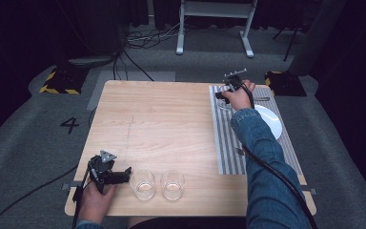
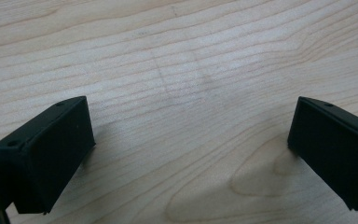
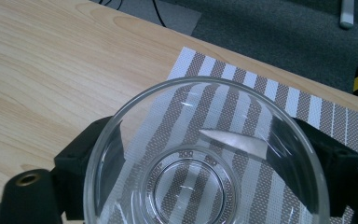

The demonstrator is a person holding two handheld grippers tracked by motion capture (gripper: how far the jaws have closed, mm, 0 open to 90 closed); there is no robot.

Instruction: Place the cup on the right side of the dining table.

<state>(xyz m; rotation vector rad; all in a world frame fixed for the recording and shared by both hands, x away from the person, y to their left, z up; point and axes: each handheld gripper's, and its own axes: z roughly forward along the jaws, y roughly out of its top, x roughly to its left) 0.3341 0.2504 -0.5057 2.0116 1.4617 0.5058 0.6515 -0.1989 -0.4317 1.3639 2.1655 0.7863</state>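
At the far end of the striped placemat [image 1: 228, 143] my right gripper [image 1: 222, 97] is shut on a clear drinking glass [image 1: 224, 105]. In the right gripper view I look down into that glass [image 3: 205, 154], which stands over the mat's stripes [image 3: 307, 107] with a black jaw pressed against each side. Two more clear glasses [image 1: 143, 183] [image 1: 173, 183] stand side by side near the table's front edge. Just left of them my left gripper [image 1: 124, 174] is open. In the left gripper view its jaws are wide apart, and the left gripper [image 2: 191, 126] has bare wood between them.
A white plate [image 1: 270, 121] lies on the placemat beside my right forearm, with cutlery [image 1: 261, 99] behind it and another piece [image 1: 239, 151] near the mat's left edge. The wooden table [image 1: 162, 124] has bare wood across its middle. Cables trail on the floor behind.
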